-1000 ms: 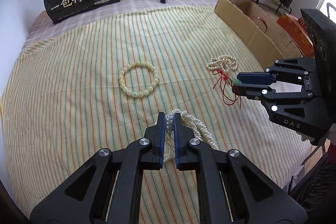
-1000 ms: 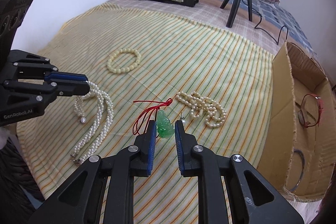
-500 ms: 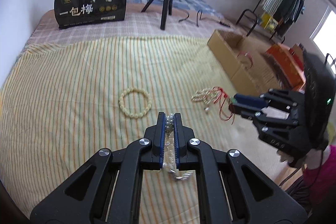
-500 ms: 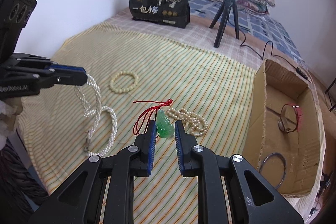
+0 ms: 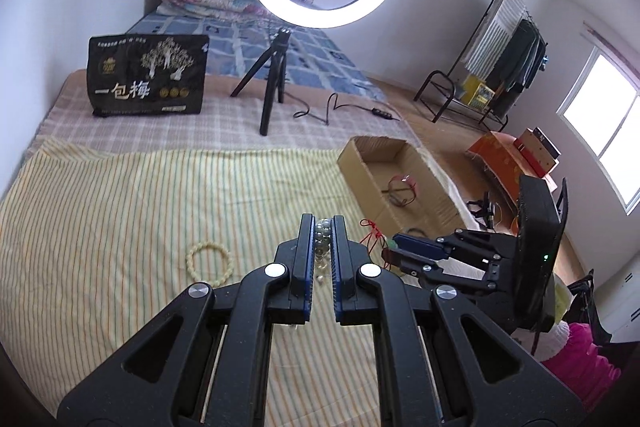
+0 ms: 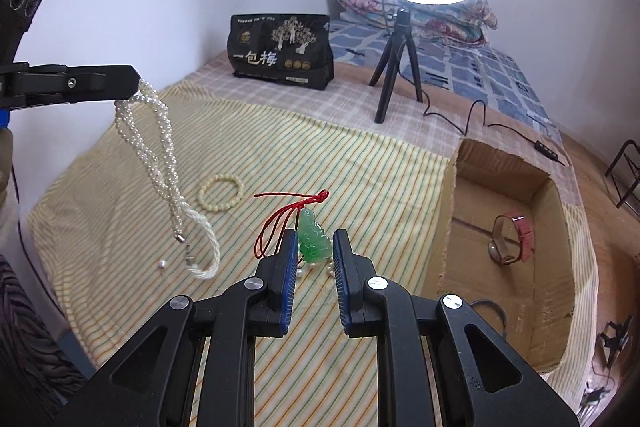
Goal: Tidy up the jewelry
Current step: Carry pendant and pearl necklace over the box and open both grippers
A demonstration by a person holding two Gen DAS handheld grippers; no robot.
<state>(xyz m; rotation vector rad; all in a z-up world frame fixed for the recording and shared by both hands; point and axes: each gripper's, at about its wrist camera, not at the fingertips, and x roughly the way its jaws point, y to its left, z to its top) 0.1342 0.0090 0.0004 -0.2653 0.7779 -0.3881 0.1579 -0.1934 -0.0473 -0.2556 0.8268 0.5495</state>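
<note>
My left gripper [image 5: 322,223] is shut on a multi-strand pearl necklace [image 6: 160,163], which hangs in the air well above the striped cloth. My right gripper [image 6: 316,247] is shut on a green jade pendant [image 6: 314,237] with a red cord [image 6: 280,215], lifted above the cloth. In the left wrist view the right gripper [image 5: 396,247] is to the right, near the cardboard box [image 5: 372,163]. A cream bead bracelet [image 6: 221,193] lies on the cloth; it also shows in the left wrist view [image 5: 209,264].
The open cardboard box [image 6: 448,211] at the right holds a red-strapped watch [image 6: 512,239] and a ring-shaped bangle [image 6: 486,311]. A few pearls [image 6: 330,271] lie under the right gripper. A black bag [image 6: 280,53] and a ring-light tripod [image 6: 394,67] stand at the back.
Both grippers have risen from the cloth. The pearl necklace has been lifted clear and hangs free. The jade pendant with its red cord has left the cloth too.
</note>
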